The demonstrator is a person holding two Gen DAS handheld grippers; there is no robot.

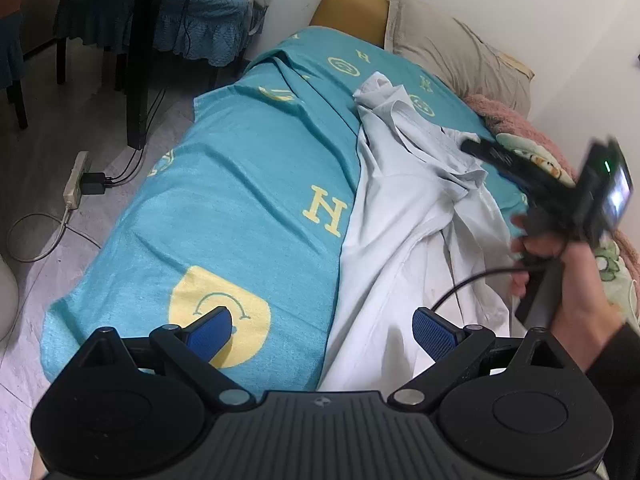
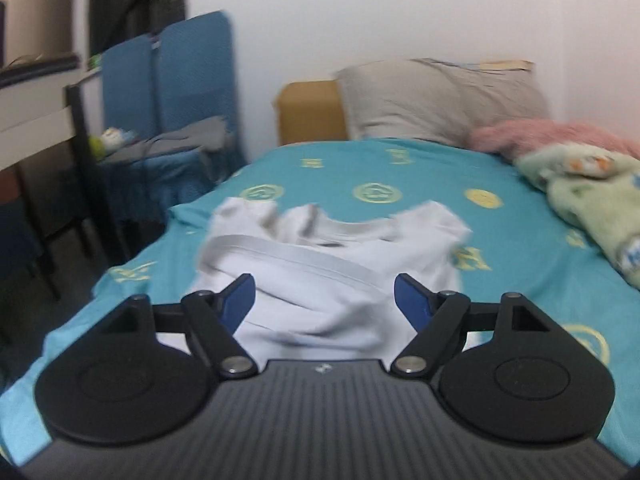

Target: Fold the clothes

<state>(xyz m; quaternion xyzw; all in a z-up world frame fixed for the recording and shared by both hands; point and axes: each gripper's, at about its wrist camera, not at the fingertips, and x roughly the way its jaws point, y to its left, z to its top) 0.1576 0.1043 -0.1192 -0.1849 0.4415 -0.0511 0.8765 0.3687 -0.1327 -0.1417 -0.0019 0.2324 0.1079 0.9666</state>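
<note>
Our left gripper point(image 1: 322, 330) fingers spread wide, empty; white shirt point(image 1: 404, 216) lies rumpled on the teal blanket point(image 1: 240, 184), ahead of and under the right-hand finger. Our right gripper point(image 2: 324, 300) likewise parted, shirt between and beyond its fingers.

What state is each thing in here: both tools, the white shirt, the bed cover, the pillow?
Left tool: open, empty.
Right tool: open, empty, above the shirt.
White shirt: crumpled, unfolded, on the bed.
Teal bed cover: spread out, lightly wrinkled.
Pillow: propped against the wall.
</note>
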